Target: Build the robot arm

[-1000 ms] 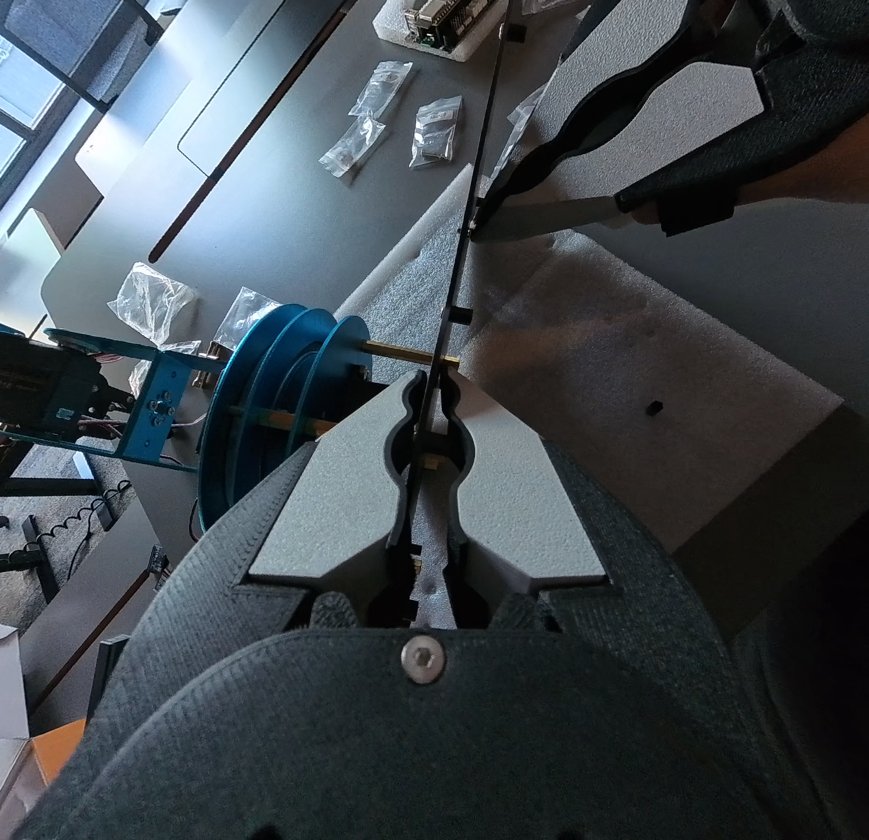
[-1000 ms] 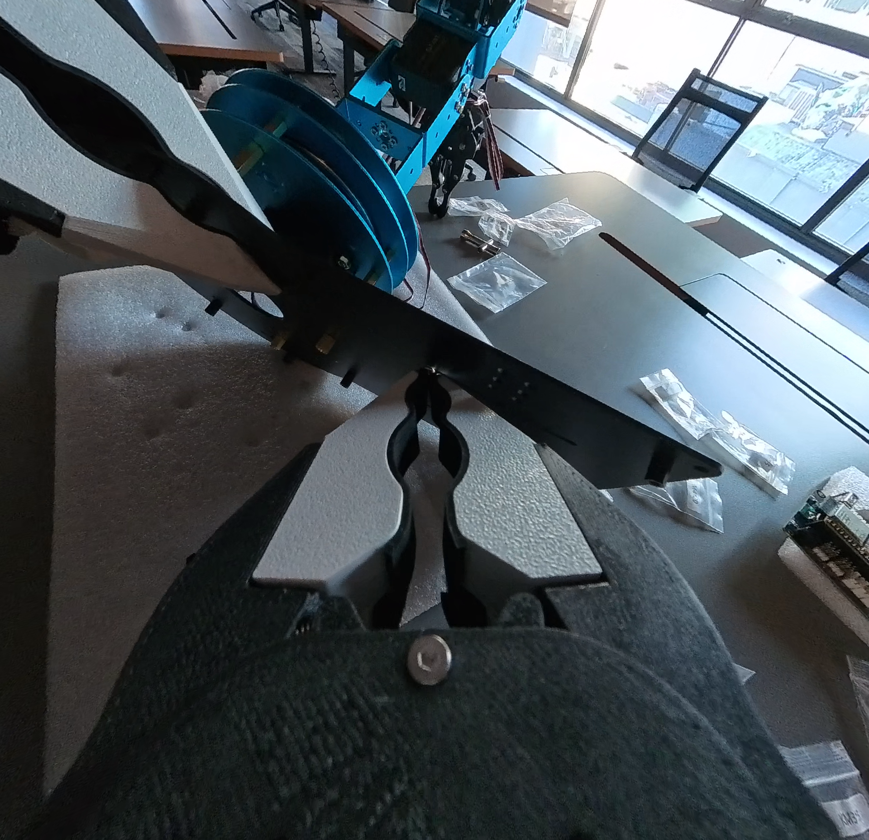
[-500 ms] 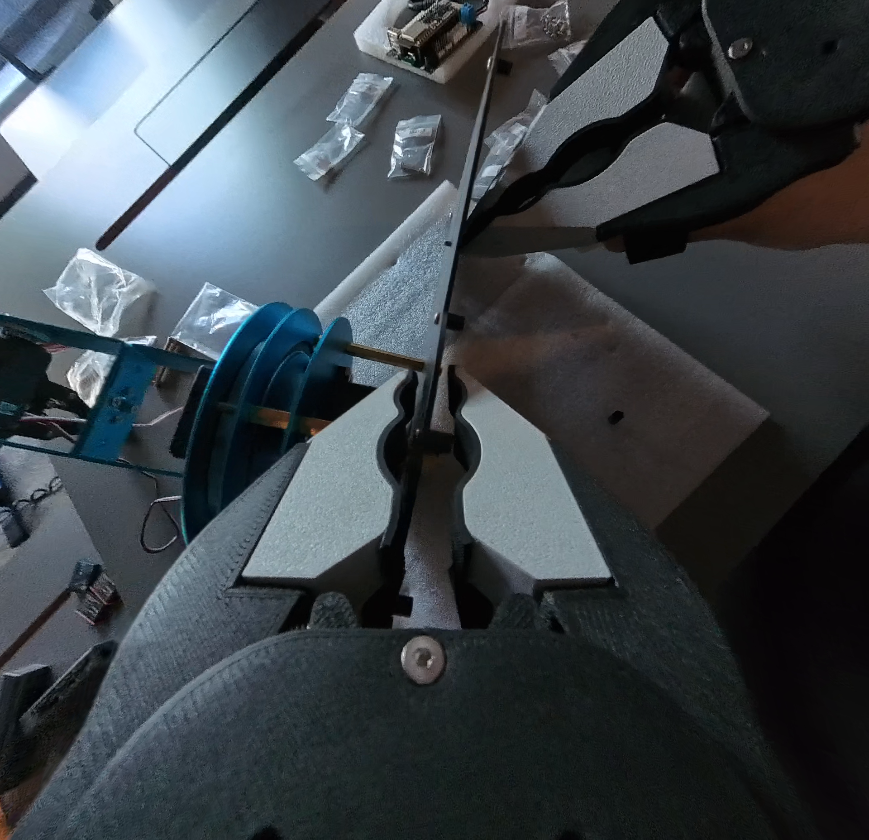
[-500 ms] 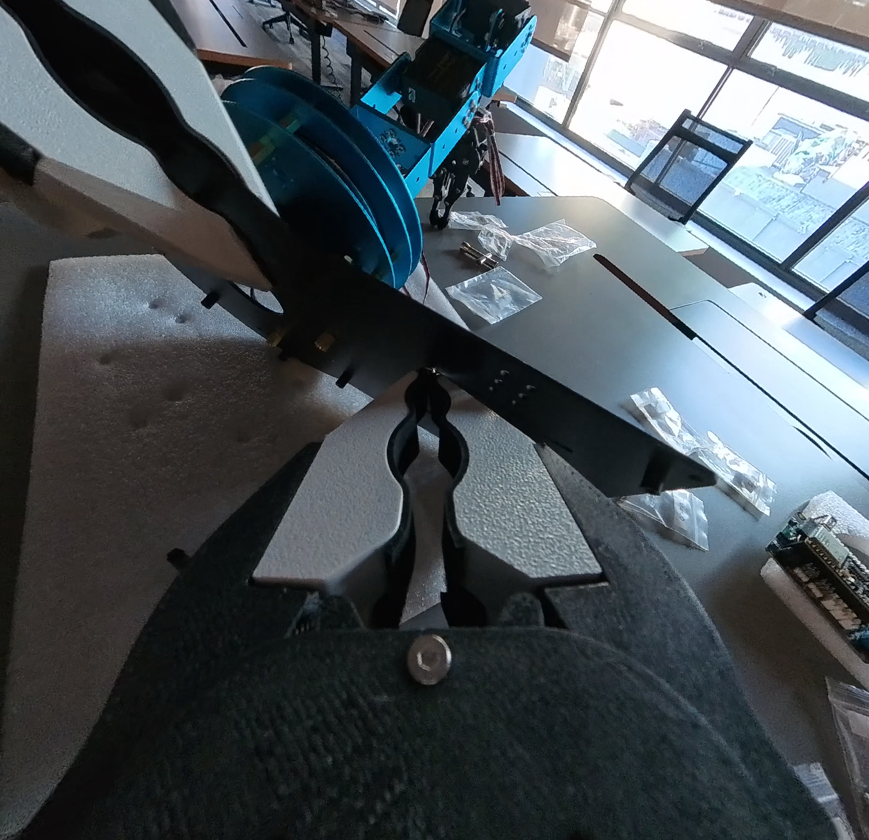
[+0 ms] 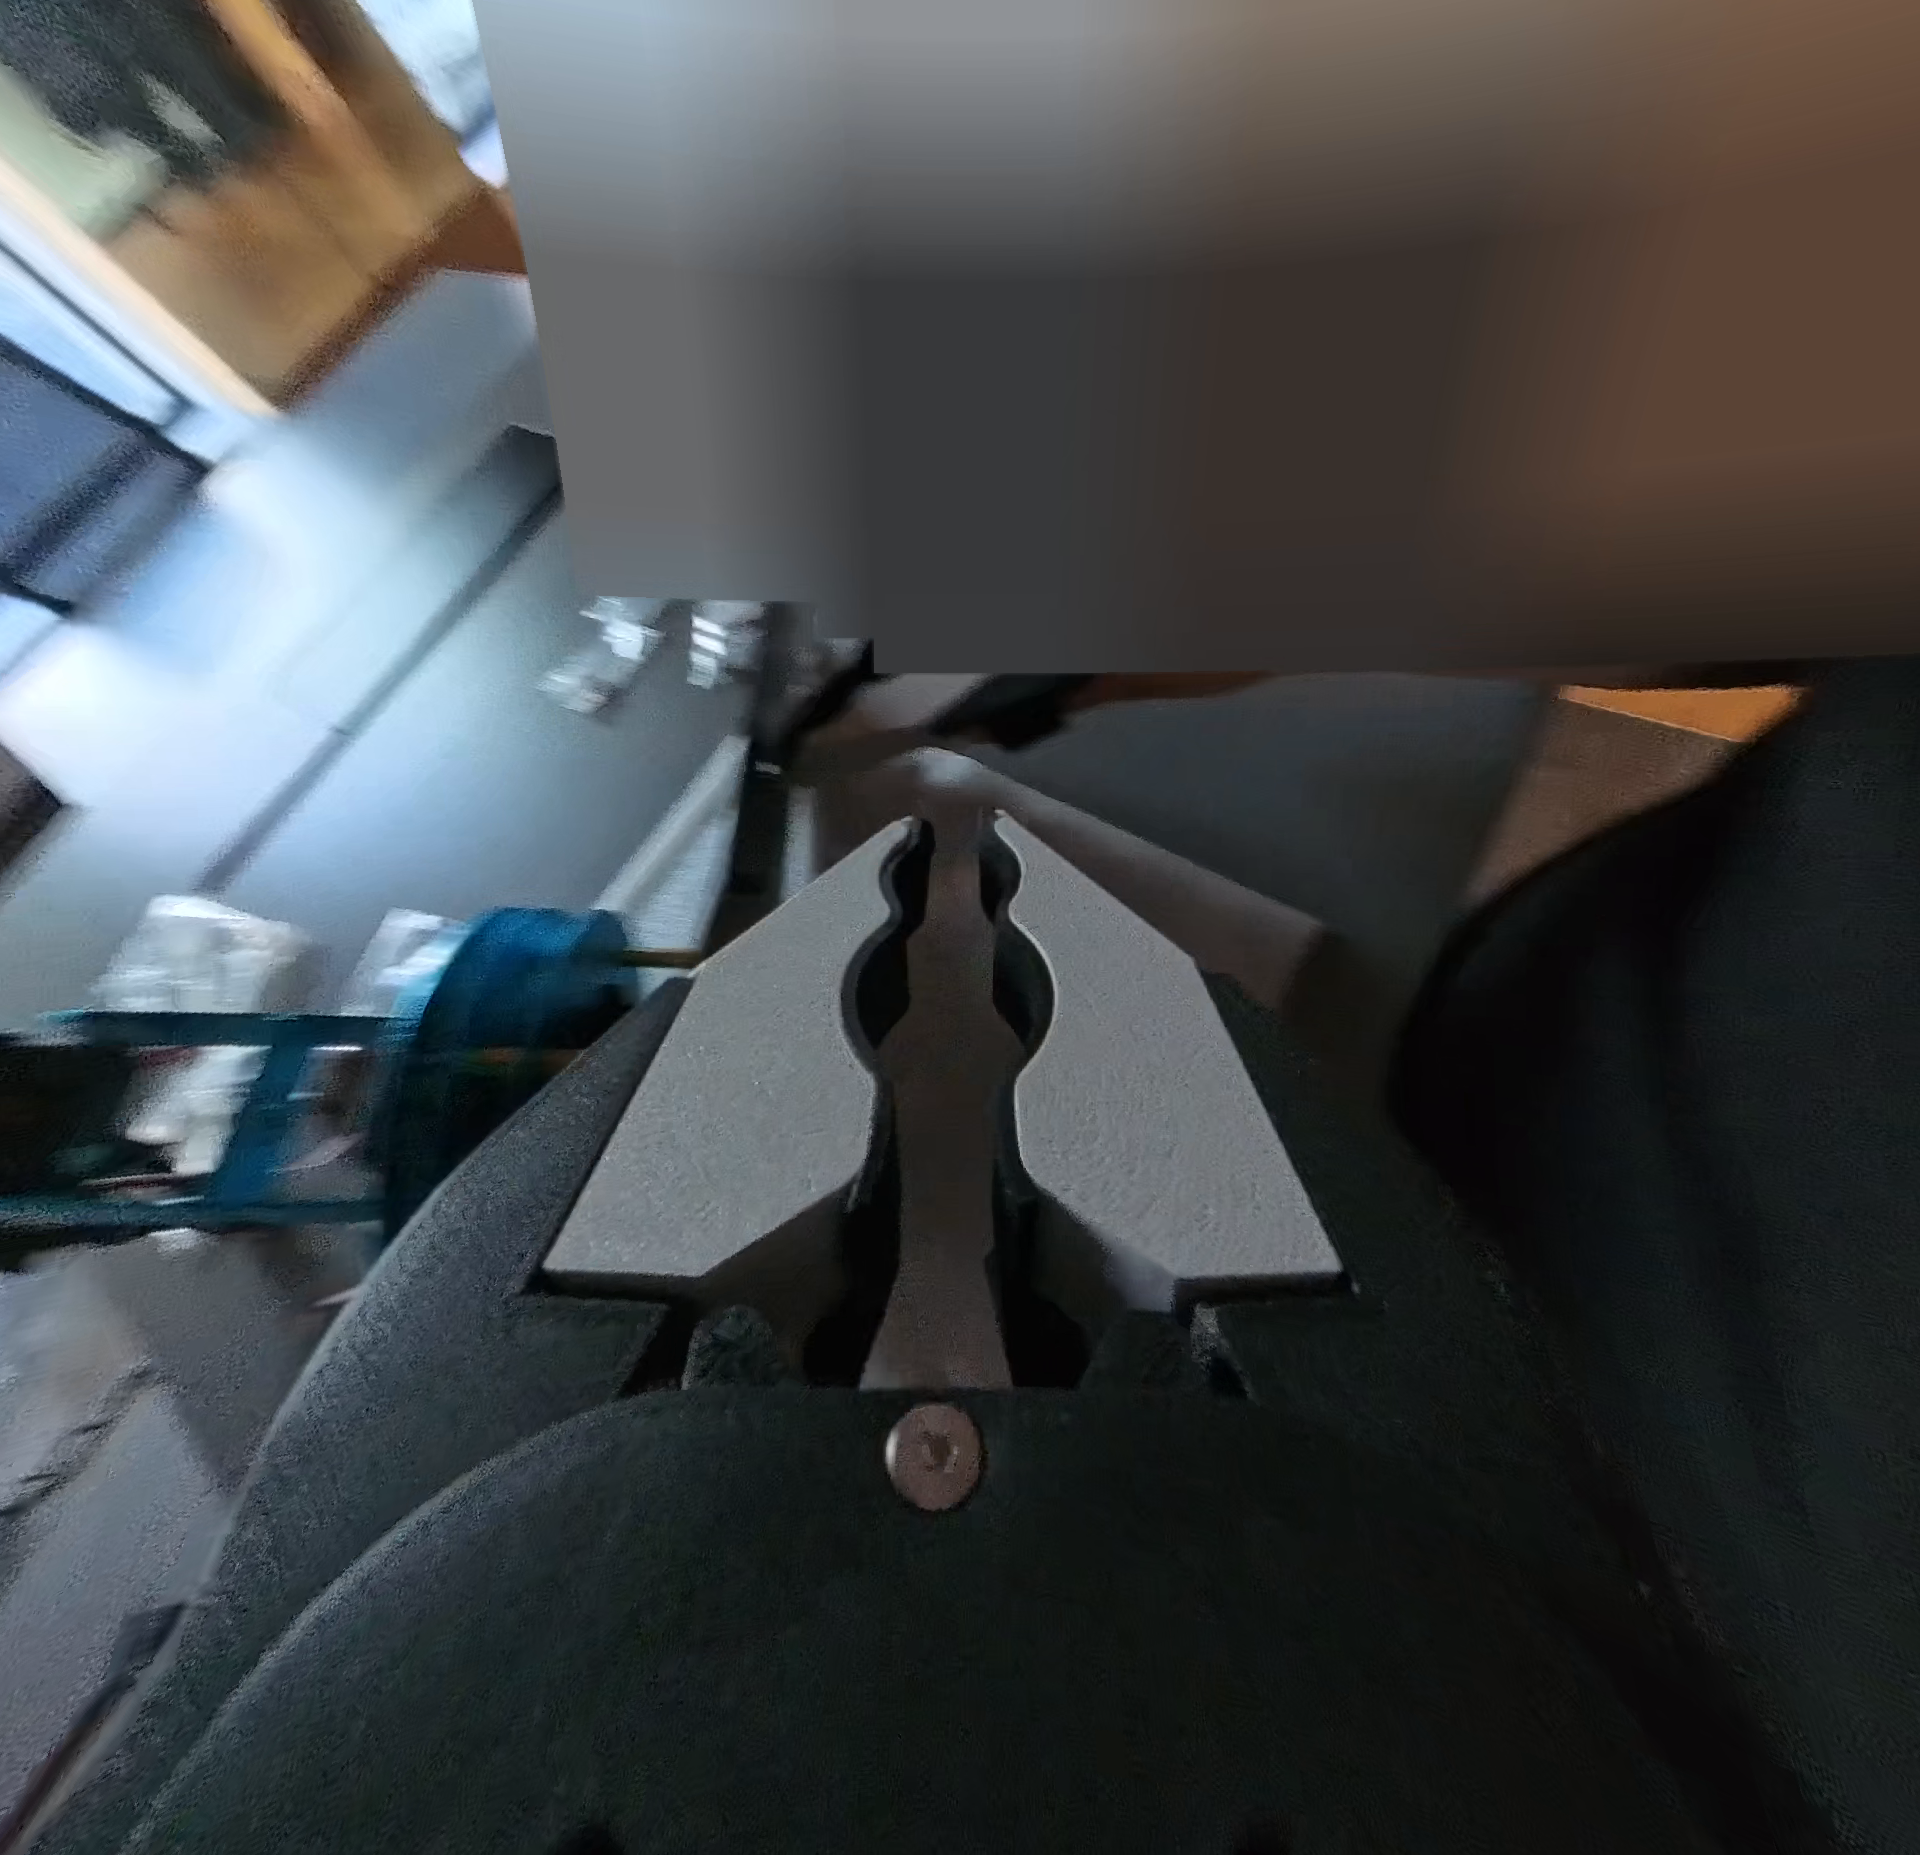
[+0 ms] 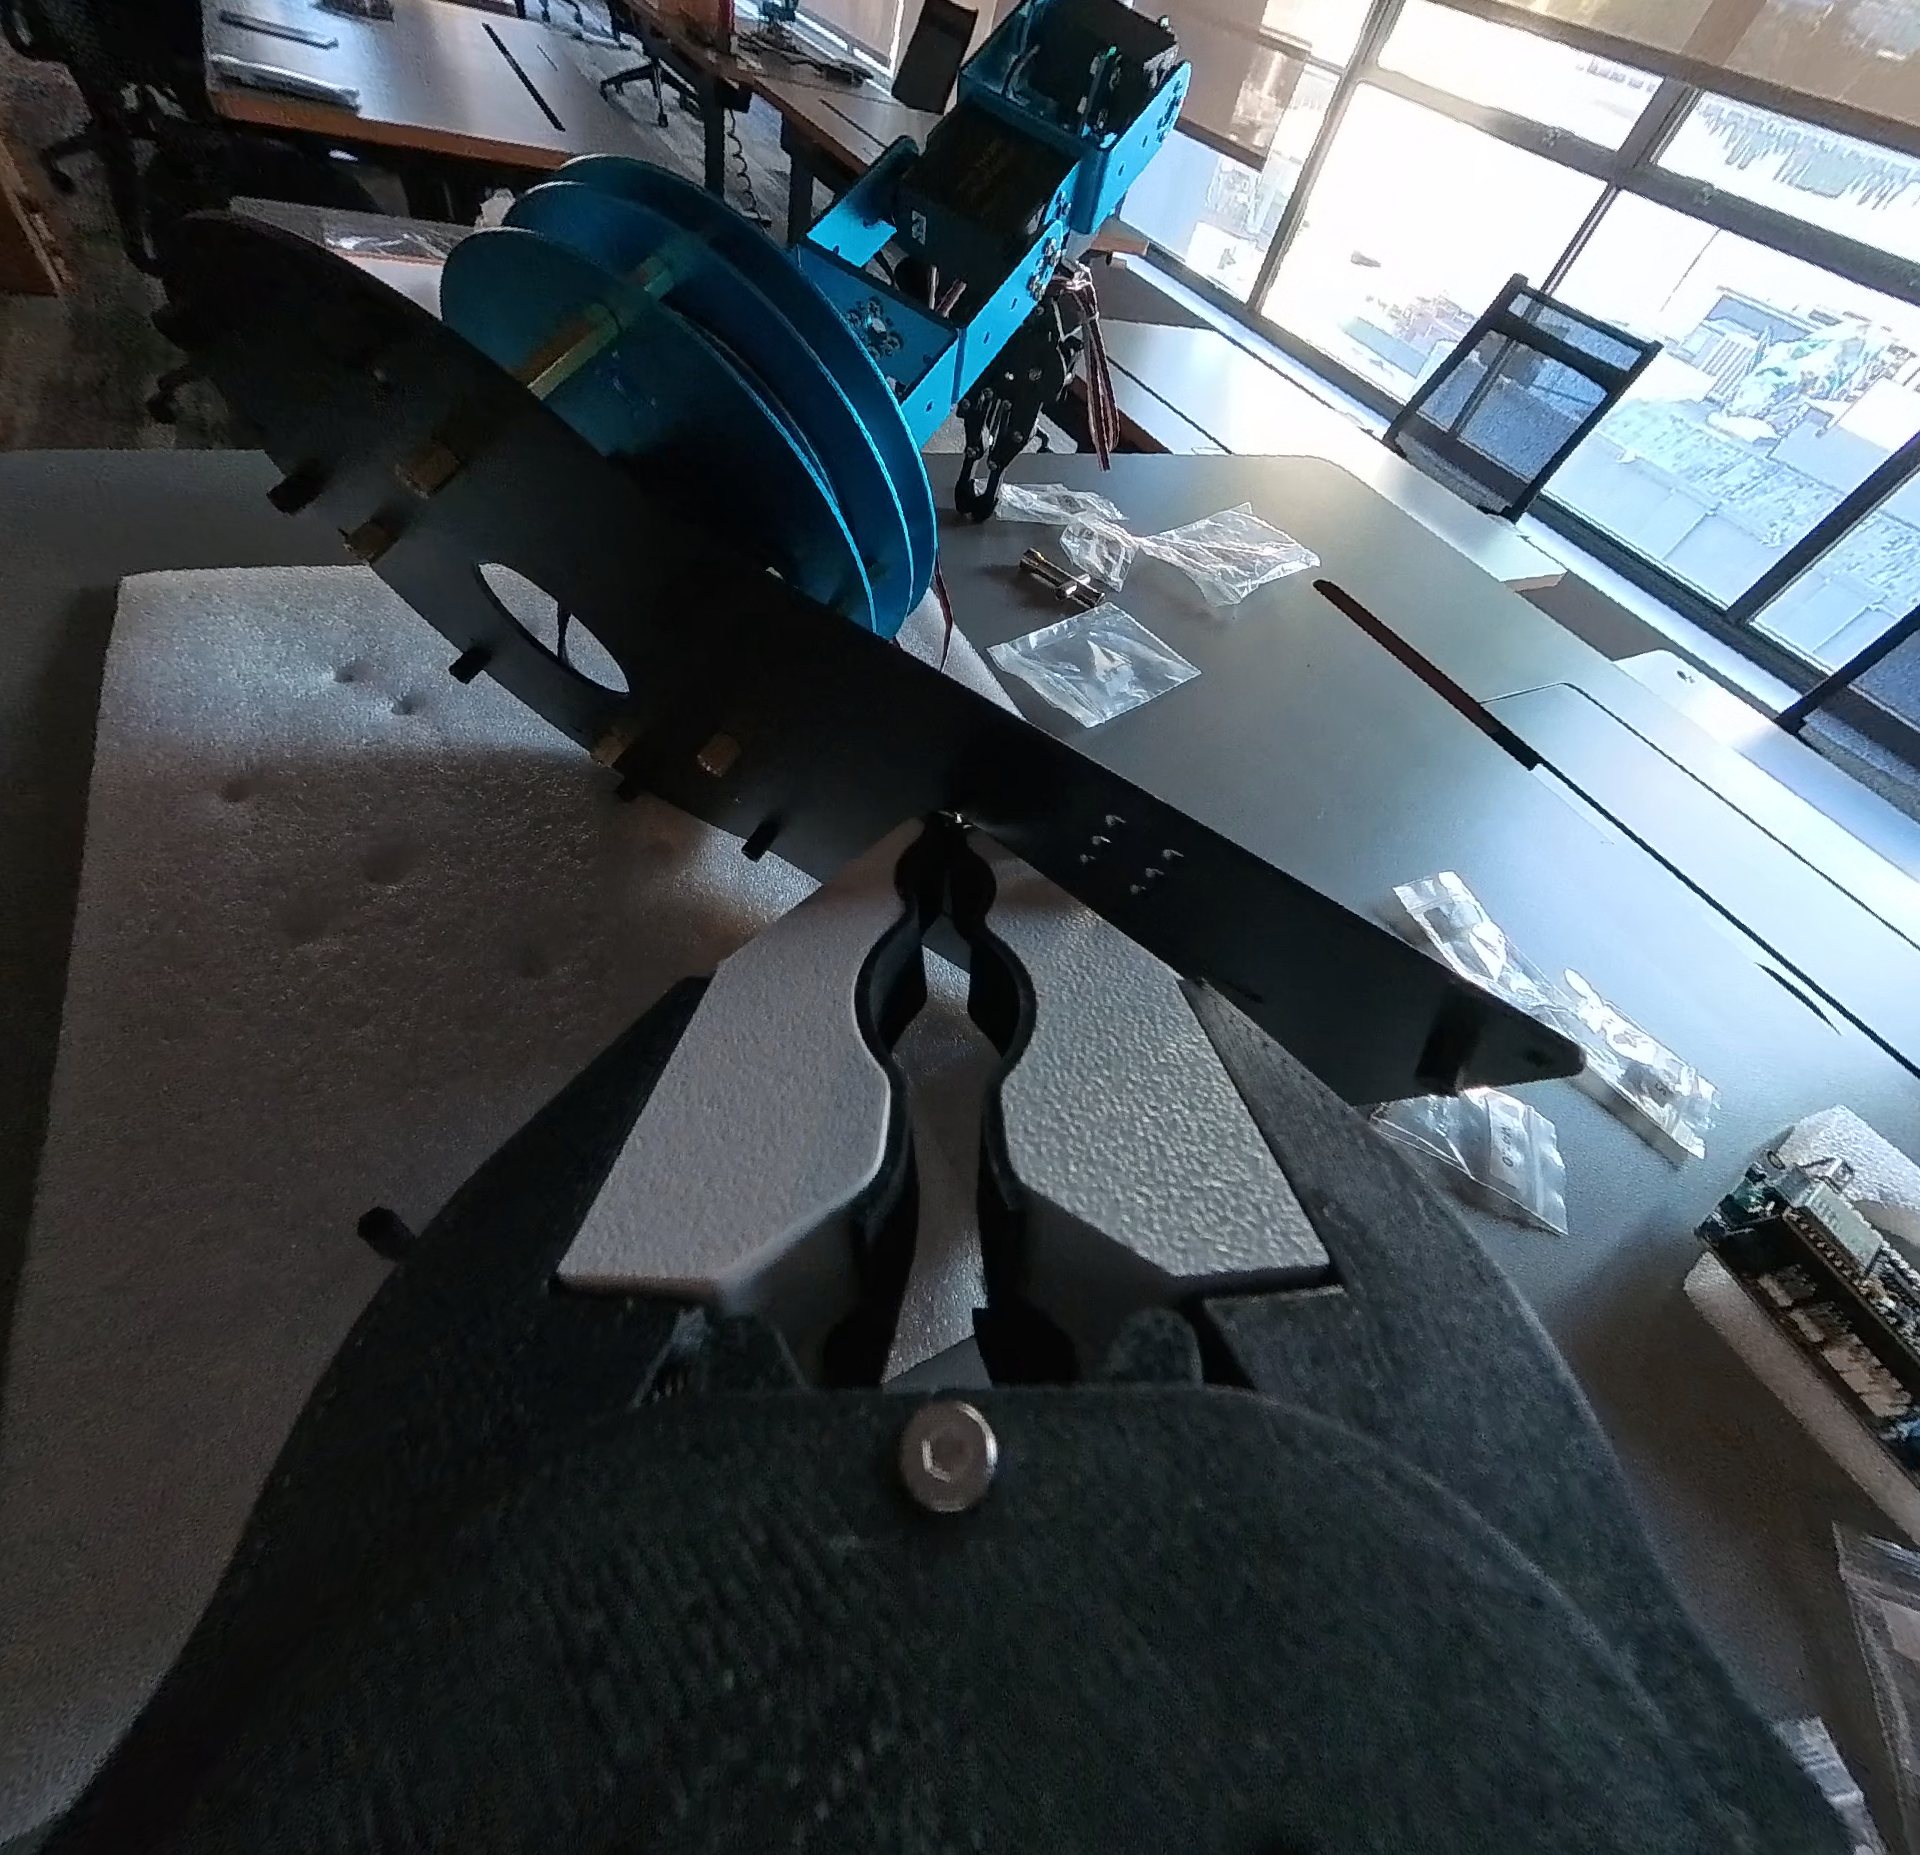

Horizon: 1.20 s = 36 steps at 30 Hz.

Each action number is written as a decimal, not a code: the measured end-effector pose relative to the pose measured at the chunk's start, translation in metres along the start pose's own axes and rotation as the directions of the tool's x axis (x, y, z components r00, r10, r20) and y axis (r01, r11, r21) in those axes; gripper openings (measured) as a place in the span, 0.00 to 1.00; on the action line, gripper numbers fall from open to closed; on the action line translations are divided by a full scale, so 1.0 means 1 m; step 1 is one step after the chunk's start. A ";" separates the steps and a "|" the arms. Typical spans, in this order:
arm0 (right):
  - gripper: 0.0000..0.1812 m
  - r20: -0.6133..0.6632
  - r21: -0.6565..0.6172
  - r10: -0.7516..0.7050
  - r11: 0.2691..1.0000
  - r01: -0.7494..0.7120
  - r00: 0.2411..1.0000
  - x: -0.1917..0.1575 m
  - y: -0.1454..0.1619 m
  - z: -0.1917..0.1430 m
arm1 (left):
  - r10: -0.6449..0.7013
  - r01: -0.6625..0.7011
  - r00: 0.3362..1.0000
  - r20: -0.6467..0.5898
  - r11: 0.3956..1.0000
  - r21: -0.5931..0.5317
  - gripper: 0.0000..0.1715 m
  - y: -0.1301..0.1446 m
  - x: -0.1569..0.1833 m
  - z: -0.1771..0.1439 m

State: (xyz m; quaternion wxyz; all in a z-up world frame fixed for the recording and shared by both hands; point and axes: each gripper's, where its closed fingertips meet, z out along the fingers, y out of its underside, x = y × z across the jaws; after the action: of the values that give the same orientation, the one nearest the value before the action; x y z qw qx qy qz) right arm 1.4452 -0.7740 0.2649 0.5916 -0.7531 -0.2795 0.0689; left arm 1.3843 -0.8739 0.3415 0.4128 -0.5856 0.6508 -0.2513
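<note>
My right gripper is shut on the near edge of a black plate. The plate is tilted up over a white foam sheet. It carries blue discs and a blue robot arm on its far side. My left gripper is empty, its jaws a little apart. The plate stands edge-on just left of its tips in the blurred left wrist view, with the blue discs beyond. A large blurred patch hides the top of that view.
The grey table holds several small clear bags of parts and a circuit board in a white foam tray at the right. More desks and chairs stand behind, and windows on the right. Spacing between my two grippers at the tips: around 15 cm.
My left gripper has let go of the plate's edge and pulled away to the right of it. My right gripper still holds the plate, which stands steeper now.
</note>
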 end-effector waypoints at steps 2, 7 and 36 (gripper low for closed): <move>0.00 -0.005 -0.003 -0.014 1.000 0.014 1.000 0.000 0.000 0.000 | -0.063 0.053 0.992 -0.107 0.994 -0.094 0.05 0.021 0.024 0.018; 0.00 -0.005 -0.002 -0.025 1.000 0.025 1.000 0.000 0.000 0.000 | -0.151 0.123 0.983 -0.108 0.965 -0.231 0.03 0.077 0.035 0.070; 0.00 -0.006 0.015 -0.053 0.998 0.053 0.999 0.000 0.000 0.002 | -0.190 0.176 0.981 -0.047 0.962 -0.207 0.02 0.021 -0.004 0.021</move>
State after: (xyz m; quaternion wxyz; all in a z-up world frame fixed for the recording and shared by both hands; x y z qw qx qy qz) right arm 1.4447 -0.7725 0.2645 0.5997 -0.7412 -0.2970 0.0532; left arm 1.3906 -0.8630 0.3143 0.3044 -0.6735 0.6293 -0.2404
